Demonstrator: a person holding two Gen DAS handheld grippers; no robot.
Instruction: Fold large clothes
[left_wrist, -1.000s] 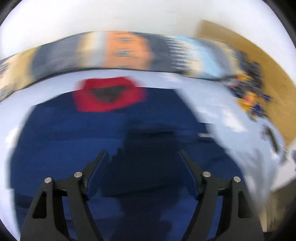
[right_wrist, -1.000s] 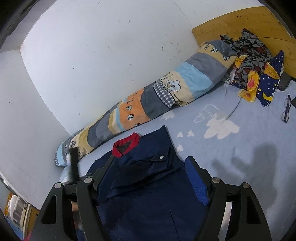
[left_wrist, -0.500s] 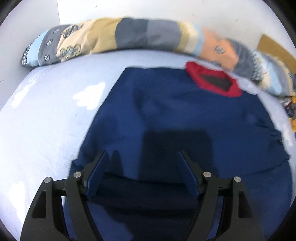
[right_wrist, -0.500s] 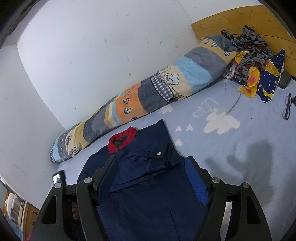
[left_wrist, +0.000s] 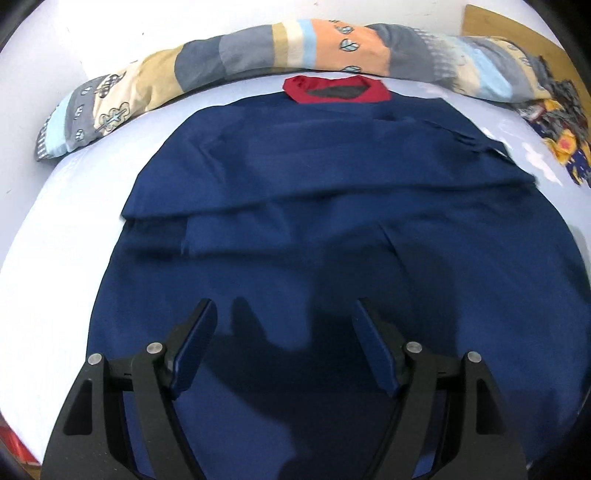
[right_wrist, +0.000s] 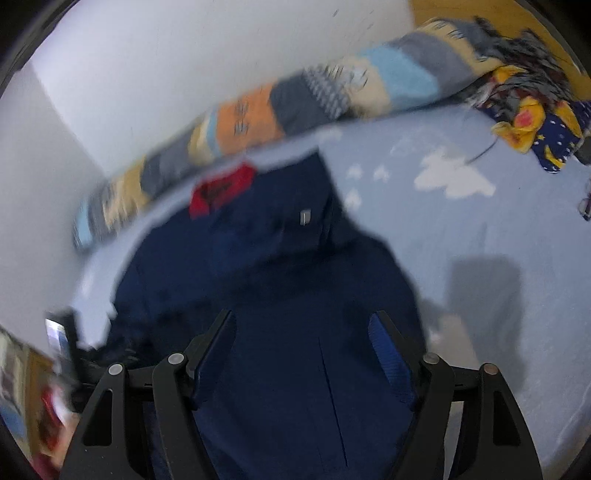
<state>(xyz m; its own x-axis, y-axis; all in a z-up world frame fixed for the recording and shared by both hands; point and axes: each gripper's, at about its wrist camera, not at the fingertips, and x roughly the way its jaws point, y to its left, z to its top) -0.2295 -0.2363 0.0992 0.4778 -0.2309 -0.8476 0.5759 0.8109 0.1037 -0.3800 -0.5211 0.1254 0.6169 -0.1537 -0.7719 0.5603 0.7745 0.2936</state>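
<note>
A large navy blue garment (left_wrist: 332, 206) with a red collar (left_wrist: 336, 90) lies spread on the pale blue bed, collar toward the wall. A sleeve is folded across its upper body. My left gripper (left_wrist: 282, 317) is open and empty, hovering over the garment's lower part. The blurred right wrist view shows the same garment (right_wrist: 280, 266) with its red collar (right_wrist: 221, 190). My right gripper (right_wrist: 303, 328) is open and empty above the garment's lower right part.
A long patchwork bolster (left_wrist: 295, 48) lies along the white wall behind the collar. Patterned clothes (right_wrist: 528, 110) are heaped at the far right by the wooden headboard (right_wrist: 517, 14). The bed sheet (right_wrist: 480, 229) has white cloud prints. Glasses lie at the right edge.
The left gripper has pulled back and swung so the whole garment is centred in its view. The right gripper has dropped closer to the garment and is moving, blurring its view.
</note>
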